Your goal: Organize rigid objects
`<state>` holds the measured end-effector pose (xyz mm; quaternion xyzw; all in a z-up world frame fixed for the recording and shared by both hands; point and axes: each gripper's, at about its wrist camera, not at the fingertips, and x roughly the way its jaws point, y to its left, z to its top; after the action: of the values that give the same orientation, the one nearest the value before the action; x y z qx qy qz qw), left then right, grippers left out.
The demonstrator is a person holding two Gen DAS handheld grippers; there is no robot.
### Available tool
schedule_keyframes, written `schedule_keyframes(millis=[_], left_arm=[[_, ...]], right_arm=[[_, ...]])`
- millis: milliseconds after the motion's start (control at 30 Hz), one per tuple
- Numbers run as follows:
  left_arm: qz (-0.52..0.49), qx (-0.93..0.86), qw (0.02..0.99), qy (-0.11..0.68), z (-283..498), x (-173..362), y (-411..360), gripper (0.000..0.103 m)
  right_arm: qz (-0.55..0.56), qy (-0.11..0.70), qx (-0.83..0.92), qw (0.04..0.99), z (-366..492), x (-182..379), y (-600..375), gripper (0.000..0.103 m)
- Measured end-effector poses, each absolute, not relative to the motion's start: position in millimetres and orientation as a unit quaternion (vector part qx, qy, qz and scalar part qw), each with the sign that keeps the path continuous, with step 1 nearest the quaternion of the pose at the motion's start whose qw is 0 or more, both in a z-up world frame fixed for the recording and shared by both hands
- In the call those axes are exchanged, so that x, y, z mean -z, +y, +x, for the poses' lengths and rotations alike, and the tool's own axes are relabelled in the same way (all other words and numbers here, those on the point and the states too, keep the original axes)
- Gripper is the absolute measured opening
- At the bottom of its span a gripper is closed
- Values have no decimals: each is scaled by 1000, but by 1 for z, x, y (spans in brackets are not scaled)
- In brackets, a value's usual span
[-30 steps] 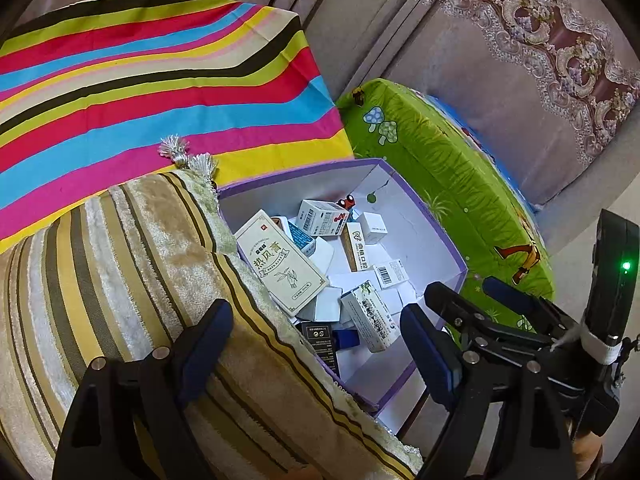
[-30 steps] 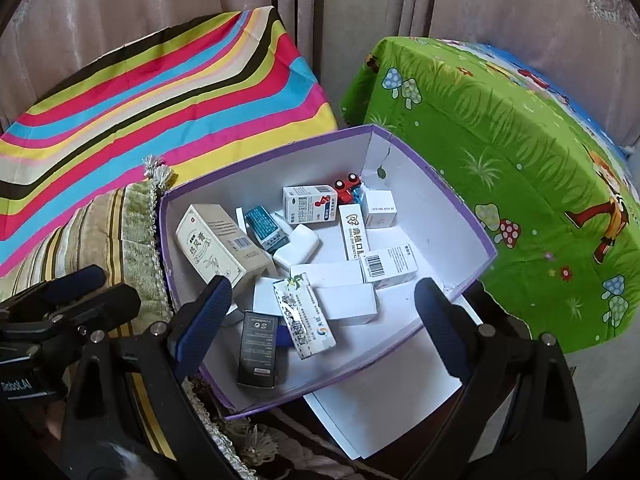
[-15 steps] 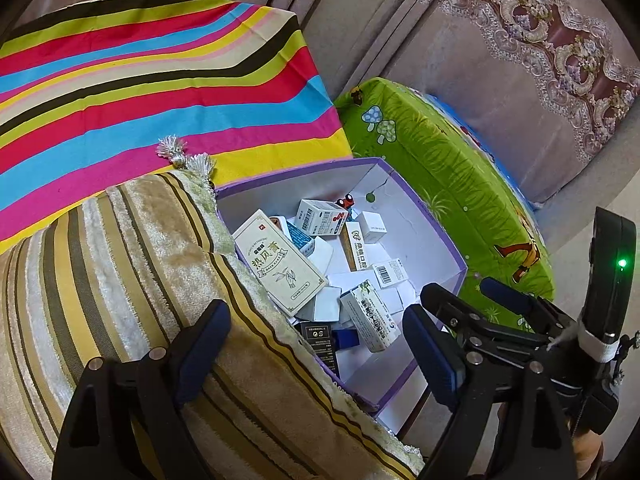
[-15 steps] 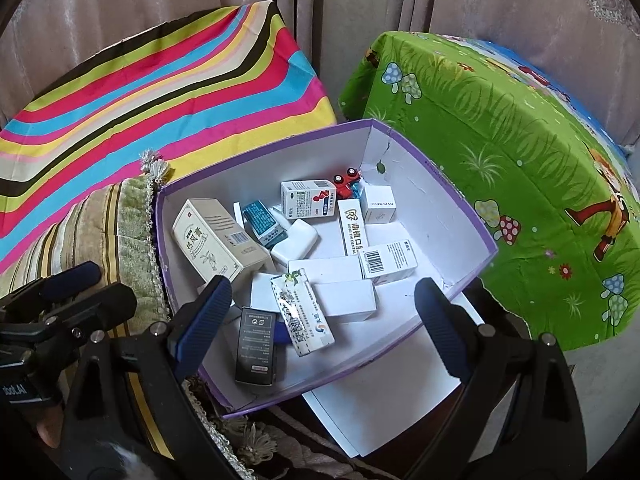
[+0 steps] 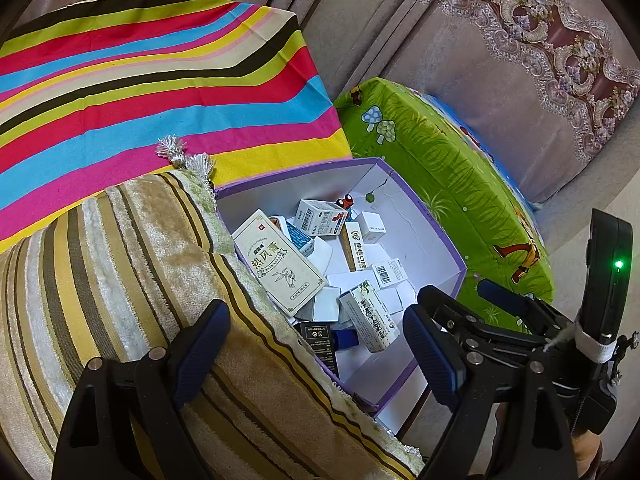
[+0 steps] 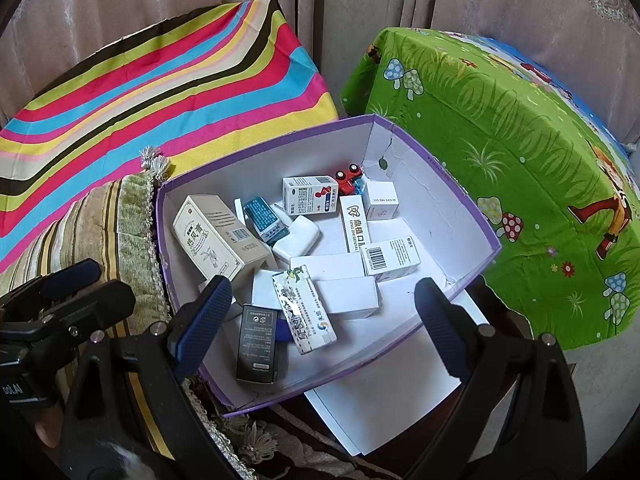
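Observation:
A purple-rimmed cardboard box [image 6: 460, 194] [image 5: 442, 234] with a white inside holds several small cartons. Among them are a beige carton [image 6: 216, 236] [image 5: 280, 260], a black carton [image 6: 256, 344], a white carton with green print [image 6: 304, 308] [image 5: 370, 316], a barcode carton [image 6: 390, 254] and a red toy car [image 6: 348, 178] [image 5: 344, 203]. My right gripper [image 6: 322, 320] hovers open above the box's near edge, holding nothing. My left gripper [image 5: 316, 344] is open and empty over the striped cushion, at the box's left side.
A gold-striped cushion [image 5: 100, 280] with tassels presses against the box's left wall. Behind lie a rainbow-striped cloth [image 5: 140, 80] and a green cartoon-print cover [image 6: 500, 120], with curtains at the back. A white sheet [image 6: 380, 392] sticks out under the box.

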<state>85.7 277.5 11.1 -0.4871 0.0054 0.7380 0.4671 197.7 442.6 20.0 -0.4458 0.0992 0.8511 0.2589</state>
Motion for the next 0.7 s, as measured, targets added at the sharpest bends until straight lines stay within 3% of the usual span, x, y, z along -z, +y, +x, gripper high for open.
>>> schedule_keyframes(millis=[700], left_arm=[[-487, -738, 467, 5, 87, -11, 279, 91]], right_arm=[[-449, 103, -849, 258, 196, -18, 442, 94]])
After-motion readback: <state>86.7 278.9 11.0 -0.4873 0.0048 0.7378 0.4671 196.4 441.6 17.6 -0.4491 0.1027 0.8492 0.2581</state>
